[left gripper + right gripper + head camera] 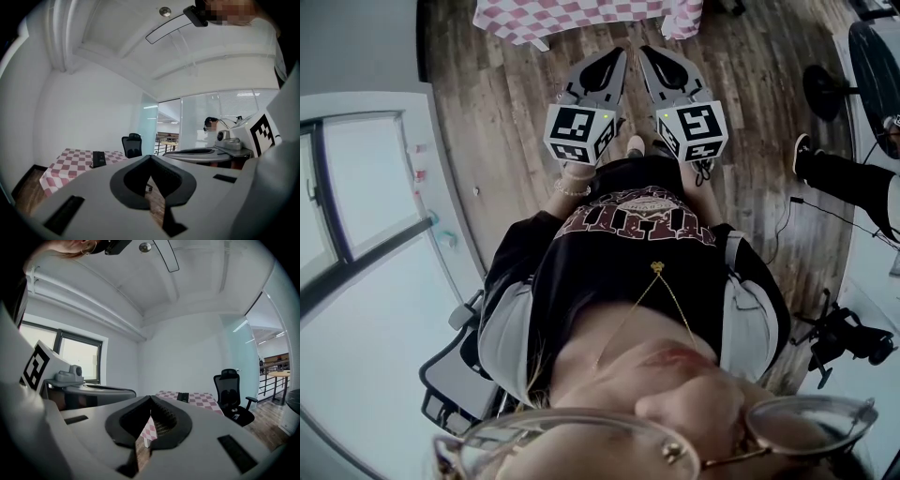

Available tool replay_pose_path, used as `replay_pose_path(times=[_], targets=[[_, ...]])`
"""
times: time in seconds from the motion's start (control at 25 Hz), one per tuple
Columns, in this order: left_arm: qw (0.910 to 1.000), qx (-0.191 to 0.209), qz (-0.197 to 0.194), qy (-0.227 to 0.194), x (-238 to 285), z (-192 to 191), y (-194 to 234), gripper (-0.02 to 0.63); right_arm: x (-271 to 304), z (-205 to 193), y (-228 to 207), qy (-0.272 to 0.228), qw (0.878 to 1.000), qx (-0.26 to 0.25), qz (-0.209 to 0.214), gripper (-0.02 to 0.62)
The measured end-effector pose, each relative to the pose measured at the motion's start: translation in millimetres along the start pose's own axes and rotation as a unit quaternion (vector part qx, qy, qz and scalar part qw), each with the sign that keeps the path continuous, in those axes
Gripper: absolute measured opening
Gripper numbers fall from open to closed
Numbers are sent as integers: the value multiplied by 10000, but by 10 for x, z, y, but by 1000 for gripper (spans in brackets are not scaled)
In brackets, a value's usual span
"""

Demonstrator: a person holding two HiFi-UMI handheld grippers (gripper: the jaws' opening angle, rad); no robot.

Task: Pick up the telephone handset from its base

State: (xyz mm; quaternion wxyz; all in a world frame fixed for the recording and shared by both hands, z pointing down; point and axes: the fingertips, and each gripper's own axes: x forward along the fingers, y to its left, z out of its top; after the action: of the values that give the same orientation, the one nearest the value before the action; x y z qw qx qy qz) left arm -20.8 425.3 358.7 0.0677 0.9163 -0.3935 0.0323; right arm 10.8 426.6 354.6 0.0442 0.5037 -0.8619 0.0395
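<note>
The telephone point(98, 159) is a small black set standing on a table under a red-and-white checked cloth point(65, 164), some way ahead of me. In the right gripper view the telephone point(183, 397) shows just above the jaws on the same table point(204, 398). I cannot make out the handset apart from the base at this distance. My left gripper point(150, 157) is shut with nothing in it. My right gripper point(150, 398) is also shut and empty. In the head view both grippers point(617, 56) point(647, 54) are held side by side at waist height, pointing at the table's edge point(581, 17).
A black office chair point(132, 144) point(232, 394) stands behind the table. Wooden floor point(516, 103) lies between me and the table. At the right are another person's legs point(844, 178), a dark round table point(877, 56) and black equipment on the floor point(848, 337).
</note>
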Motion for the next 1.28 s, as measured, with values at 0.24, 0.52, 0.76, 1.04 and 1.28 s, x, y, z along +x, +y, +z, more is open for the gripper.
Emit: replay_pose_path(times=[0.24, 0.52, 0.76, 1.04, 1.28], targets=[[9998, -13, 176, -30, 274, 15, 51, 9, 99, -12, -232, 34, 9998, -53, 167, 20], [9995, -49, 317, 11, 432, -28, 136, 9, 259, -59, -340, 79, 9994, -44, 344, 20], [9994, -58, 347, 11, 513, -29, 275, 9, 418, -68, -402, 84, 9995, 5, 319, 20], [9998, -28, 209, 21, 740, 14, 558, 9, 721, -64, -519, 126, 9998, 43, 157, 20], [9999, -74, 35, 90, 964, 56, 859, 9, 1095, 8, -611, 130, 9999, 44, 81, 20]])
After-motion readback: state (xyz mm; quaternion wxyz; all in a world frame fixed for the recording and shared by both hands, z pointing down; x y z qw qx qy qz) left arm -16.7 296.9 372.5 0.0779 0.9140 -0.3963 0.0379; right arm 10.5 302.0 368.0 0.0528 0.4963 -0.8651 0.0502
